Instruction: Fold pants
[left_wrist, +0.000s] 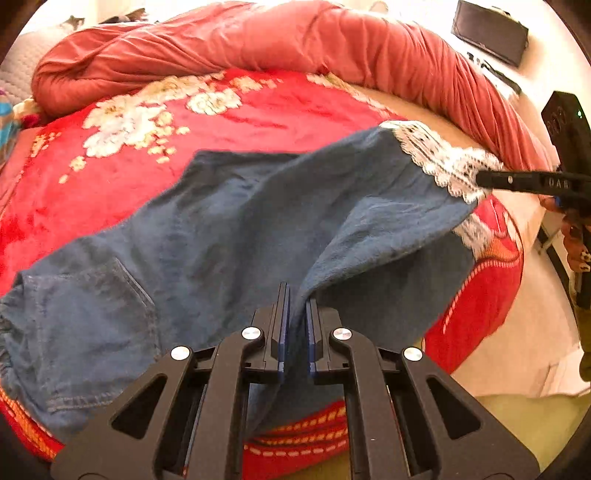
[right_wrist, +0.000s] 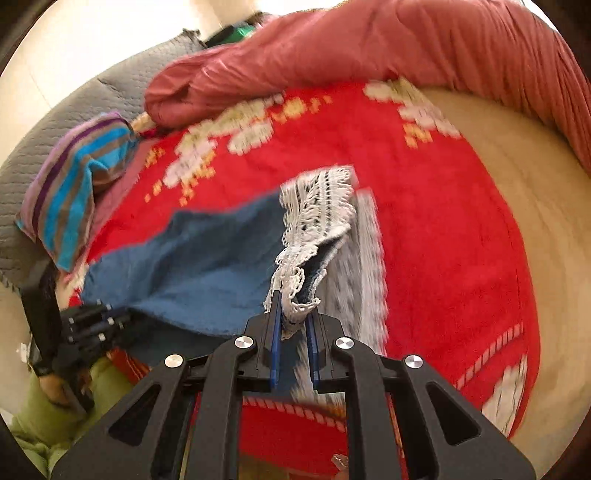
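Pants lie mostly spread on the red blanket, so folding has barely begun. Left gripper pinches denim mid-leg; right gripper, at 3 o'clock, pinches the lace cuff, lifted.

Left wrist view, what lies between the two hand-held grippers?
A lifted stretch of the blue pants spans from the left hand-held gripper to the right hand-held gripper at the lace hem.

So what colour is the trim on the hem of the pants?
White lace trim on blue denim pants; clearest in the right wrist view.
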